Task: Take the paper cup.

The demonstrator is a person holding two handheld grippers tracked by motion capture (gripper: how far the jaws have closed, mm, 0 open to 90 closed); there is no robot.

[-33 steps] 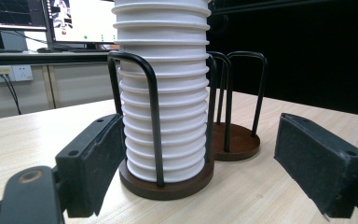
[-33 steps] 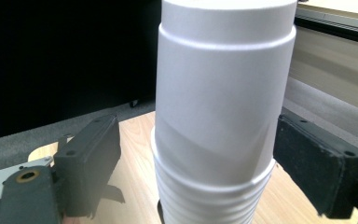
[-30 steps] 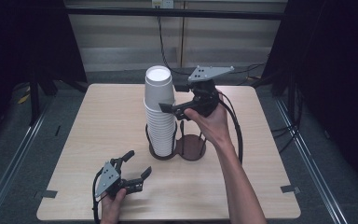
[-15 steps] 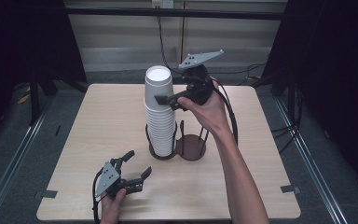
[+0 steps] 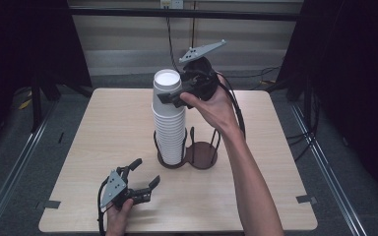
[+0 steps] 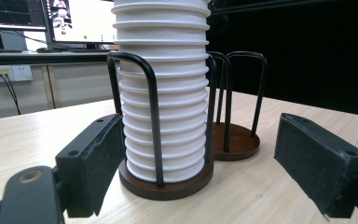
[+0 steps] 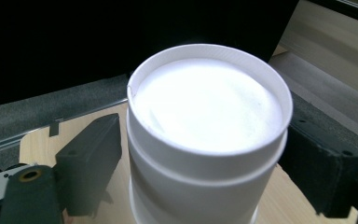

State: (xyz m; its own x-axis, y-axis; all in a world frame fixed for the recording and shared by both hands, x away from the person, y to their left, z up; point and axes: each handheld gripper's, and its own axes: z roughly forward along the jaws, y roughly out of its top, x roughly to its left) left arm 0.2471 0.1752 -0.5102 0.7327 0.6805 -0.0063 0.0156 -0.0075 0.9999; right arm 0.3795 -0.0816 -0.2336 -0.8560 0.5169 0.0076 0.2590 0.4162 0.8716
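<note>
We see the right gripper (image 5: 170,98), its fingers just closing around the top cup (image 7: 208,121) of a white stack (image 5: 169,125). The left gripper (image 5: 145,173) rests on the desk (image 5: 108,128), fingers spread.

A stack of white paper cups (image 5: 169,118) looked matt, with smooth ribbed rims. Around the stack, the holder (image 5: 201,156) had glossy black metal wire loops on dark wooden bases. Beneath the stack, the table (image 5: 103,137) was pale, matt wood-grain laminate.

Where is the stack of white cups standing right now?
In the high view the stack of white cups stands mid-table in the left ring of the dark cup holder, with the right gripper at its top.
</note>
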